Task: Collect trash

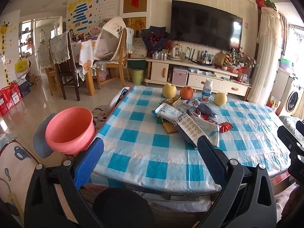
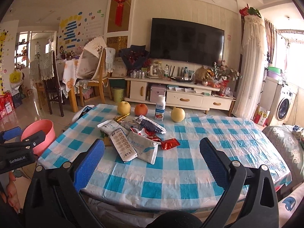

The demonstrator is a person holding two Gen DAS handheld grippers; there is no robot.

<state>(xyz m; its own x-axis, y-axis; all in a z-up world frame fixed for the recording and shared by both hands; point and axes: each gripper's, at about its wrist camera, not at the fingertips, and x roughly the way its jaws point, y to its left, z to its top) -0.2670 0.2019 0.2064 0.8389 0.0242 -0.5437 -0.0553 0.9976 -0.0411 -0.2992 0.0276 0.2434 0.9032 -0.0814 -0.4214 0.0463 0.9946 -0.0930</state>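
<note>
Blue-checked tablecloth (image 2: pixel 171 171) fills the foreground, and both the left gripper (image 1: pixel 150 153) and right gripper (image 2: pixel 152 155) hover wide apart, holding nothing. Just beyond the fingertips lies the wrapper pile (image 2: pixel 136 138), centre table. Off the table's left edge sits the pink bucket (image 1: pixel 69 129).

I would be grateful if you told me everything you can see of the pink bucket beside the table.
The pink bucket is a round, smooth pail that looks like plastic, wider at its open rim than lower down. From the left wrist view its inside looks empty. It stands upright beyond the left edge of the checked tablecloth, below tabletop level; what it rests on is hidden. Neither gripper touches it.
</note>
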